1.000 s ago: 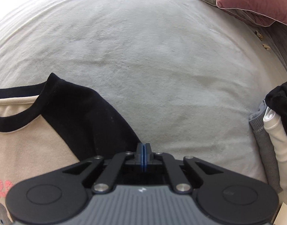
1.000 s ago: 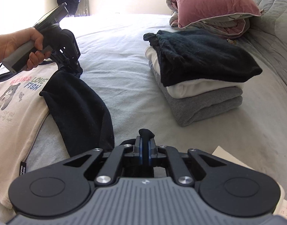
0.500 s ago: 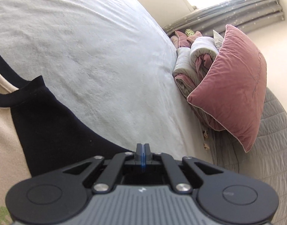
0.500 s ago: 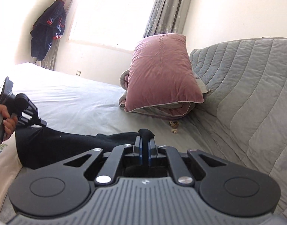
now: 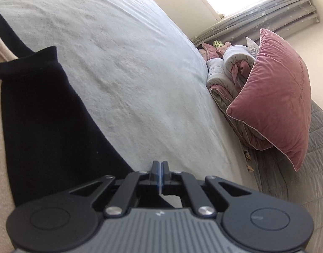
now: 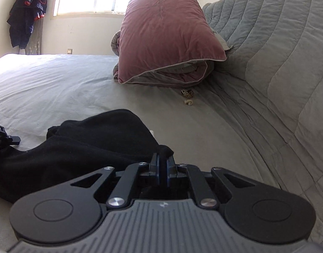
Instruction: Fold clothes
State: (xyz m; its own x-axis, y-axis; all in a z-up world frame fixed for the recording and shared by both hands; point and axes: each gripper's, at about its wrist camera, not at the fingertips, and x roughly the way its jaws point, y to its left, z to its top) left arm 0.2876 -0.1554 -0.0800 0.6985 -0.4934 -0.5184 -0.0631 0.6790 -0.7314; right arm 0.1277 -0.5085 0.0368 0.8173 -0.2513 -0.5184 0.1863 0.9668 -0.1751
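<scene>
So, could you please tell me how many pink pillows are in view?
1: the pink pillow leans on the rolled bedding at the head of the bed; others may be hidden behind it.

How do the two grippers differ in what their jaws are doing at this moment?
The right gripper is pinched on a fold of the black fabric sleeve, which bulges above its tips; the left gripper has its pads pressed flat together with no cloth visible between them. Both are black two-finger grippers, closed, over the pale grey bedsheet.
</scene>
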